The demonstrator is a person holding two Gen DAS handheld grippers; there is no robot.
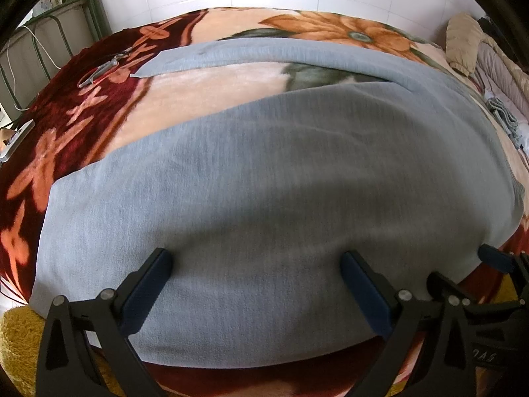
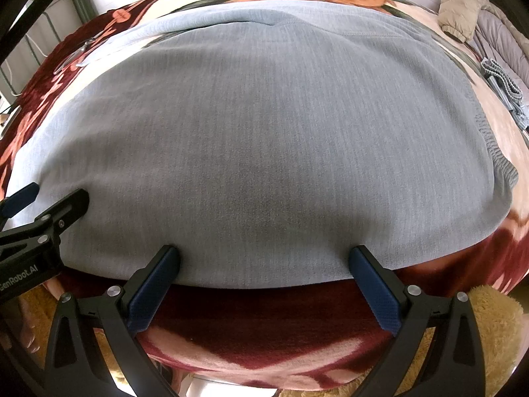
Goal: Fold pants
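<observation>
We've got the grey pants (image 1: 264, 172) spread flat across the floral blanket (image 1: 66, 125), filling the middle of both views, w/ one leg running along the upper part of the left wrist frame and the waistband at right centre of the right wrist frame. Flat like this so edges are easy to reach.

Left gripper (image 1: 254, 264) sits at the bottom of its frame, jaws spread wide, nothing pinched, tips over the near leg fabric. Right gripper (image 2: 264, 258) is likewise parted and empty, tips right at the near hem, bottom centre. Both probably line up along the near edge so we can pinch it & carry it over for the first fold. Touching or just above cloth: can't tell.
</observation>
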